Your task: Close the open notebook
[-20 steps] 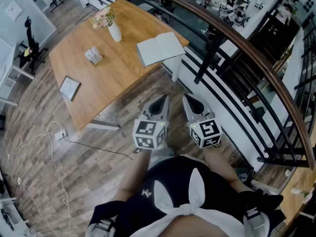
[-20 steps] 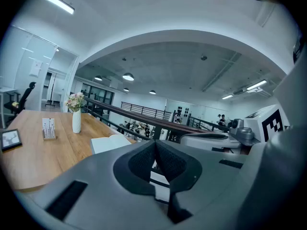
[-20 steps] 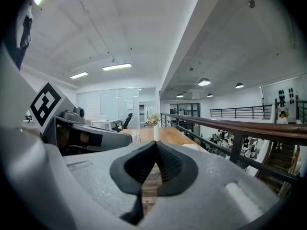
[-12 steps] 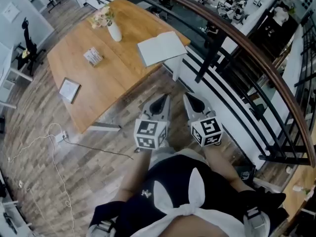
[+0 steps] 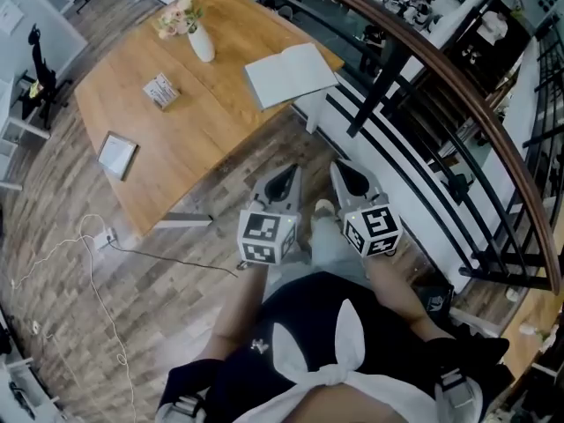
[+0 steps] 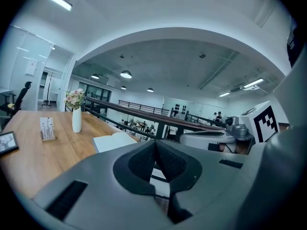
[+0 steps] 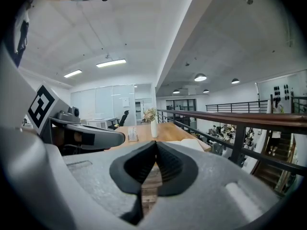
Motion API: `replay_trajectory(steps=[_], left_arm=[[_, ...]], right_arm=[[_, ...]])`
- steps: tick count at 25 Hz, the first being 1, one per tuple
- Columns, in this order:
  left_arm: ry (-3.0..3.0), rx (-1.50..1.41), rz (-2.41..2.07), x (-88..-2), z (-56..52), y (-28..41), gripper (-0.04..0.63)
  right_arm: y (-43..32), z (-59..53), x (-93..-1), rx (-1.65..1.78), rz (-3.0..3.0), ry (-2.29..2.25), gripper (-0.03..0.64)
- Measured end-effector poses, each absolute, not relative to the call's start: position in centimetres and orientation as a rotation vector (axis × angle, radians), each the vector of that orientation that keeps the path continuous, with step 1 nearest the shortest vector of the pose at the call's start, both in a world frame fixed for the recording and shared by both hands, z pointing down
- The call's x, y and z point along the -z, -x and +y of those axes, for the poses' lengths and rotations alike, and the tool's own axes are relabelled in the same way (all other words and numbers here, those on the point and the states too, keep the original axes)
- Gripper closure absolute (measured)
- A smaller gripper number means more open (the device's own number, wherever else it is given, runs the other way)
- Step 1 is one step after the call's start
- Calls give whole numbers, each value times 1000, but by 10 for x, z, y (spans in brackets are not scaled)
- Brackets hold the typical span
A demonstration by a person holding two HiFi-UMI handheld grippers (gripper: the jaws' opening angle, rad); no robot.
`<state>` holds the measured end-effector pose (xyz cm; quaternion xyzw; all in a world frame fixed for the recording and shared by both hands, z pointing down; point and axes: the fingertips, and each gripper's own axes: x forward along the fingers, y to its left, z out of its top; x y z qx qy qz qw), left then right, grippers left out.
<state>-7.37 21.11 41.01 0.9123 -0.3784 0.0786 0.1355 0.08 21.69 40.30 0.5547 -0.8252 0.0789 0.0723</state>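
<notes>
Open notebook (image 5: 291, 75) lies on the bench's (image 5: 198, 122) corner beside the railing (image 5: 445, 76), well ahead of your left gripper (image 5: 284, 181) and right gripper (image 5: 349, 177). Both sets of jaws are pressed together, empty. Walk up first, then fold one cover over squarely.

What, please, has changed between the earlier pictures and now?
The person's leg has swung forward between the left gripper and right gripper, a step toward the table. Nothing was gripped or released. Both grippers stay shut and empty; the notebook still lies open.
</notes>
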Motion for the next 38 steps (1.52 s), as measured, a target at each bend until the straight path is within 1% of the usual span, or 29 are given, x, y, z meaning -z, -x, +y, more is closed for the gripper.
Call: replay_trajectory(steps=[7, 22, 36, 37, 38], left_arm=[[-2623, -252, -1096, -420, 181, 58, 577], [-2594, -289, -1087, -412, 88, 15, 577], [-2561, -300, -1160, -419, 25, 4, 577], [-2556, -306, -1163, -420, 21, 3, 577], [-2551, -309, -1166, -421, 18, 1, 577]], right_arm=[[-19, 185, -409, -268, -2473, -1648, 618], [-62, 80, -405, -272, -2473, -1607, 618], [-87, 9, -404, -295, -2501, -1587, 617], [-89, 4, -406, -306, -2502, -1578, 597], [-92, 0, -407, -321, -2502, -1568, 546]])
